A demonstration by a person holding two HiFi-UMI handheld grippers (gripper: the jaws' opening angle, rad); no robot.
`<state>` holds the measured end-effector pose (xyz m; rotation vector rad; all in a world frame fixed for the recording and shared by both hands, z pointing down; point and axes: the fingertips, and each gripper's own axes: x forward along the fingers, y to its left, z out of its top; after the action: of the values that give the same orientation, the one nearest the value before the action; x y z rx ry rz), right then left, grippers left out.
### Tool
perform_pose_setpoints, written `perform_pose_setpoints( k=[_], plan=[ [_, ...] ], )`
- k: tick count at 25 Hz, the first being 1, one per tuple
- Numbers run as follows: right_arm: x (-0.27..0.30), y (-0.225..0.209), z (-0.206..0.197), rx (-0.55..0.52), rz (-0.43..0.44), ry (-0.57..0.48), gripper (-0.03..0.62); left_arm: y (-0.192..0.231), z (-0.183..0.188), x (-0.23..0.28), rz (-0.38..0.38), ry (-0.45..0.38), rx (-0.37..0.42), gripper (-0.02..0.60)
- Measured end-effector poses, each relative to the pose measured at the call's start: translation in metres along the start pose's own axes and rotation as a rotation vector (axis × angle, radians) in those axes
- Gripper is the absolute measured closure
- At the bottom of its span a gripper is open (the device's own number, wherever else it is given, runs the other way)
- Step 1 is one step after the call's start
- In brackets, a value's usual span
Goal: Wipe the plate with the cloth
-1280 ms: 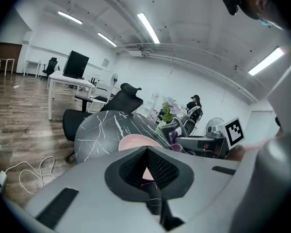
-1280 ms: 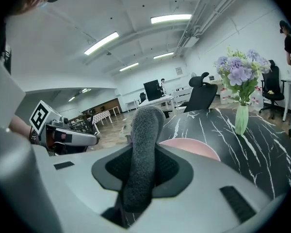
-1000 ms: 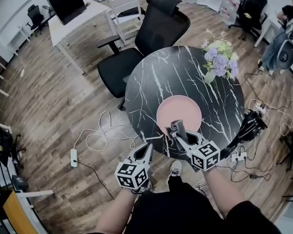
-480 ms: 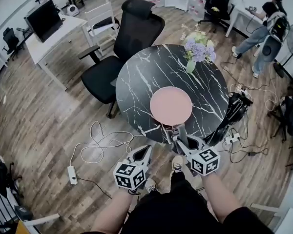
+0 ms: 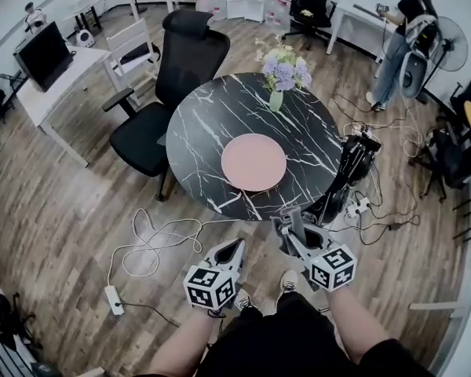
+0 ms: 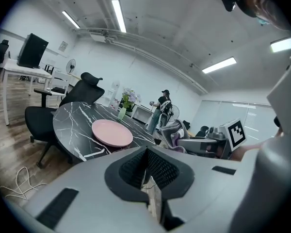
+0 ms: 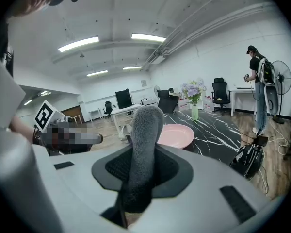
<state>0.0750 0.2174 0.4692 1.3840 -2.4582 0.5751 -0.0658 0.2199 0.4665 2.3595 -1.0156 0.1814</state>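
Our right gripper's [image 5: 289,230] fingers [image 7: 182,171] pinch the cloth [image 7: 144,130] for wiping the plate [image 5: 253,162] near the surface's [image 5: 212,124] edge; our left gripper's [image 5: 235,247] press together, spare.

Table top [image 5: 212,124]: black stone-look slab, white veining, glossy.
Plate [image 5: 253,162]: pink, smooth, soft satin sheen; ceramic or plastic, cannot tell.
Cloth [image 7: 145,125]: grey, fuzzy short pile, matt.
Left gripper [image 6: 147,157] and right gripper [image 7: 141,152], 2 shells: pale grey plastic, smooth, matt.
Pads [image 6: 131,169]: black, finely ribbed, rubbery look.
Floor [image 5: 55,203]: wood-grain planks, low sheen.
Chair [image 5: 184,53]: black fabric, matt.
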Motion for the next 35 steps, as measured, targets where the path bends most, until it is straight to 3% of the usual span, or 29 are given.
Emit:
perform_pose_setpoints(
  k=[7,15,35],
  plan=[
    [-0.021,0.004,0.0,-0.02,0.007,-0.012,0.487,-0.012,-0.007,-0.009,0.029,-0.01,-0.003,0.563],
    [-0.036,0.002,0.002,-0.037,0.075,-0.03,0.488,-0.031,-0.009,-0.013,0.1,-0.039,-0.005,0.563],
    [-0.104,-0.026,-0.009,-0.085,0.258,-0.045,0.489,-0.128,-0.038,-0.013,0.255,-0.115,-0.015,0.563]
  ],
)
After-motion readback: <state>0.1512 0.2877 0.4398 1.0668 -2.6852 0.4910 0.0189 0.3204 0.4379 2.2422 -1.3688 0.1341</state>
